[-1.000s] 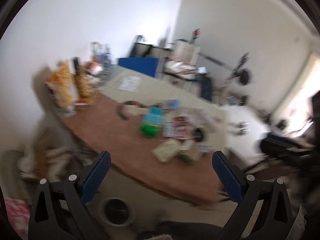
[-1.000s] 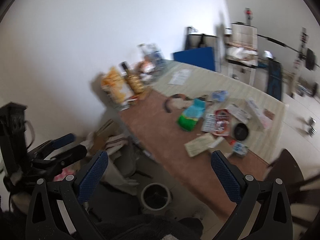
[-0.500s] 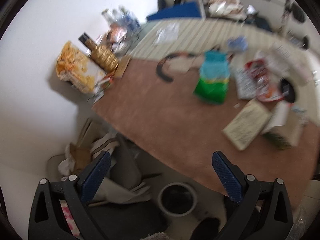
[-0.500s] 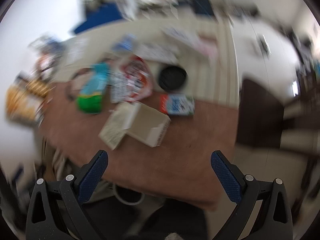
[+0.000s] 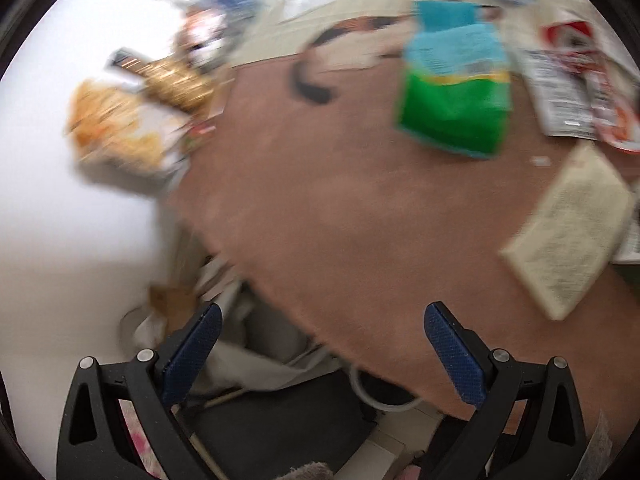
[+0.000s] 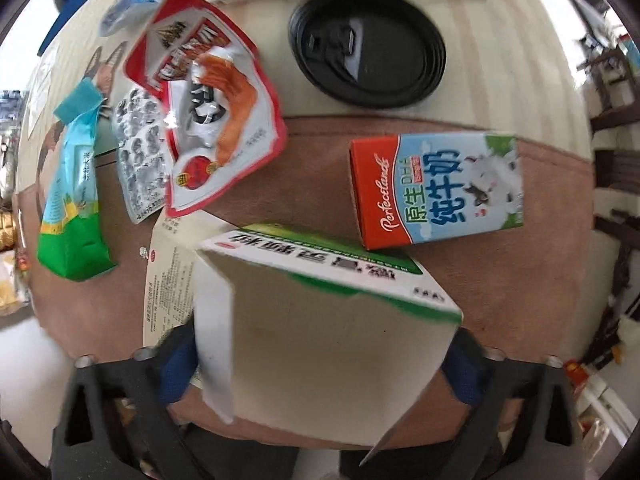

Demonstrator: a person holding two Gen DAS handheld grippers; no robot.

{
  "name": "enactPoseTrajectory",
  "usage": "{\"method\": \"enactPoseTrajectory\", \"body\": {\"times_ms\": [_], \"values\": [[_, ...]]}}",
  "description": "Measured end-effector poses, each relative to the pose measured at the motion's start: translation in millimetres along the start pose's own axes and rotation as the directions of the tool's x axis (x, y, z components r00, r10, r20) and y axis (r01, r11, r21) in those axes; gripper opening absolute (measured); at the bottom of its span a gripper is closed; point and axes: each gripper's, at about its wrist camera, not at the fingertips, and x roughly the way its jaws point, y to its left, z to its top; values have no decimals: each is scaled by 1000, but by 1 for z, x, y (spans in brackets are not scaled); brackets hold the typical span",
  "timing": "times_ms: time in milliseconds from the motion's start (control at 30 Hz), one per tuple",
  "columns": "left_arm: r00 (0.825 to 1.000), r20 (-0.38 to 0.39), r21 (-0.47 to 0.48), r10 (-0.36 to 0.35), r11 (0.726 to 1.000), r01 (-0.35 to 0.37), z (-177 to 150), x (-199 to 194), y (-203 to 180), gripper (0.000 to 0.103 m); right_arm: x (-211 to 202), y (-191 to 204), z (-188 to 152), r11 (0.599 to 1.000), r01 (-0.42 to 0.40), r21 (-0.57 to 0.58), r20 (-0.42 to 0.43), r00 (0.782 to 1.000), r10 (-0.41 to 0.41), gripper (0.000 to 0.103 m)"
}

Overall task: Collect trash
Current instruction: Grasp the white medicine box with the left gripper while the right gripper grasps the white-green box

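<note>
Trash lies on a brown table (image 5: 328, 208). In the right wrist view a white cardboard box with a green edge (image 6: 320, 320) fills the space between my right gripper's (image 6: 320, 368) wide-open fingers, whose blue pads sit at its two sides. Behind it lie a milk carton (image 6: 436, 188), a red snack wrapper (image 6: 204, 100), a green and blue bag (image 6: 74, 196) and a paper leaflet (image 6: 168, 280). My left gripper (image 5: 320, 356) is open and empty above the table's near edge; the green bag (image 5: 456, 92) and a flat beige box (image 5: 568, 228) lie ahead.
A black lid (image 6: 368, 48) lies on the striped cloth behind the carton. Snack bags and a golden bottle (image 5: 172, 80) stand at the table's left end by the wall. A white bin (image 5: 384, 396) and bags of paper (image 5: 172, 304) sit on the floor below the table edge.
Both grippers have come down and in toward the table. The right one now has the white box between its fingers; the left one has dropped toward the near edge.
</note>
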Motion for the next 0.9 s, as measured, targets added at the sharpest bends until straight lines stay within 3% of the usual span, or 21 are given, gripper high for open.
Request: {"method": "enactPoseTrajectory", "body": {"times_ms": [100,167,333,433,567,633,700,900], "values": [[992,14,122,-126,985,123,13,-6,-27,103,-9,-10,1,998,5,-66,7,1000,-4,91],[979,16,223,-204,955,195,24,-10,-51,103,-21,-24,-3,994,20,-105,26,1000,-17,91],[944,-28,446,-330,841,307,44,-13,-111,103,-40,-64,-12,984,115,-134,69,992,-106,91],[933,-87,485,-350,803,347,54,-4,-133,103,-33,-83,-9,984,135,-114,62,990,-129,91],[934,-123,513,-336,784,349,62,8,-148,102,-25,-101,-9,987,136,-90,45,990,-132,91],[937,-125,517,-327,784,343,63,12,-155,85,-18,-104,-7,987,136,-90,35,990,-134,91],[919,-143,491,-367,780,388,64,11,-154,75,-14,-95,-4,987,134,-94,27,991,-132,91],[913,-98,393,-396,827,401,54,-2,-138,74,-12,-103,-1,983,132,-124,29,991,-130,91]]}}
